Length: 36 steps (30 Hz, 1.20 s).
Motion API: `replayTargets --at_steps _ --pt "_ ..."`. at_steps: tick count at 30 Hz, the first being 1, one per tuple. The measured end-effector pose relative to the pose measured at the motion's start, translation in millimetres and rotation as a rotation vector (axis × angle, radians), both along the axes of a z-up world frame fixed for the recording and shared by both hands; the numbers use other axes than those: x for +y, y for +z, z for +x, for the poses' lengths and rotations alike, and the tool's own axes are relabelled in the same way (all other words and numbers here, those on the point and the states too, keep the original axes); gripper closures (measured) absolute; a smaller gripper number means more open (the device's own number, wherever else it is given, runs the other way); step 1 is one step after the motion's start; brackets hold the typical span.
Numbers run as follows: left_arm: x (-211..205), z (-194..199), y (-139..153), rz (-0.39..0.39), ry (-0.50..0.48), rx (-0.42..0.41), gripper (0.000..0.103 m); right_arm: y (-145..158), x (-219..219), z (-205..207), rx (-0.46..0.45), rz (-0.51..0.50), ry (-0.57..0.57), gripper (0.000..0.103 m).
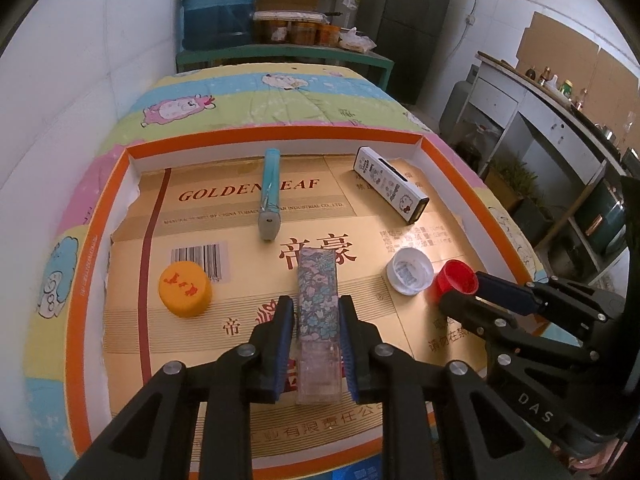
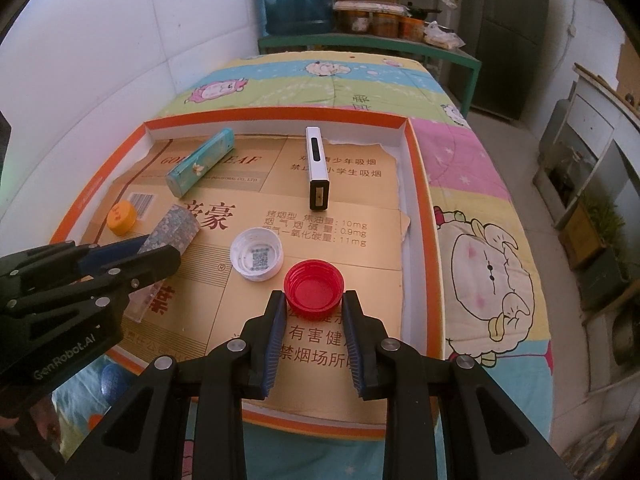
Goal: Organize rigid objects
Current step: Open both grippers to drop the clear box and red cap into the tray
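My left gripper (image 1: 316,304) is shut on a long floral-patterned box (image 1: 317,292) that lies lengthwise between its blue pads on the cardboard. It also shows in the right wrist view (image 2: 173,229). My right gripper (image 2: 314,298) is shut on a red bottle cap (image 2: 314,285), open side up, held at the fingertips; the cap also shows in the left wrist view (image 1: 456,280). A white cap (image 2: 257,254), an orange cap (image 1: 185,289), a teal box (image 1: 269,196) and a white printed box (image 1: 391,184) lie in the tray.
All lie on a cardboard sheet inside a shallow orange-rimmed tray (image 1: 84,264) on a cartoon-print quilt (image 2: 492,264). A wall is at the left, shelves with a water jug (image 1: 218,4) at the back, and a counter at the right.
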<state>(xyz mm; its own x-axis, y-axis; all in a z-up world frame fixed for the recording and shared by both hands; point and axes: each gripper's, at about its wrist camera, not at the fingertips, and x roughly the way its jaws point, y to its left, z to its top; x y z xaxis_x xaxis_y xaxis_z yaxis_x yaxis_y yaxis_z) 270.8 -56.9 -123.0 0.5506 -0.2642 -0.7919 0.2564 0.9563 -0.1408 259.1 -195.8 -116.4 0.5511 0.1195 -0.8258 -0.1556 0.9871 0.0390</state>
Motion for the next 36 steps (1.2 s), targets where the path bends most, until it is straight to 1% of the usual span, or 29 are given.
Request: replayTargets --at_steps 2,4,6,9,19,36 --pt "2 -1 0 0.003 0.005 -0.003 0.078 0 0 -1 0.0 0.004 -0.001 0.074" --pt "4 -2 2 -0.001 0.011 -0.01 0.074 1 -1 -1 -0.001 0.006 -0.004 0.072" --pt "7 -3 4 -0.008 0.017 -0.021 0.07 1 -2 -2 -0.003 0.008 -0.007 0.067" --pt "9 -5 10 -0.017 0.017 -0.035 0.063 3 -3 -4 -0.006 0.012 -0.011 0.064" --pt "13 -18 21 -0.02 0.012 -0.063 0.062 13 -4 -12 -0.023 0.018 -0.022 0.064" --pt "25 -47 43 -0.027 0.036 -0.101 0.062 36 3 -39 -0.06 0.014 -0.02 0.064"
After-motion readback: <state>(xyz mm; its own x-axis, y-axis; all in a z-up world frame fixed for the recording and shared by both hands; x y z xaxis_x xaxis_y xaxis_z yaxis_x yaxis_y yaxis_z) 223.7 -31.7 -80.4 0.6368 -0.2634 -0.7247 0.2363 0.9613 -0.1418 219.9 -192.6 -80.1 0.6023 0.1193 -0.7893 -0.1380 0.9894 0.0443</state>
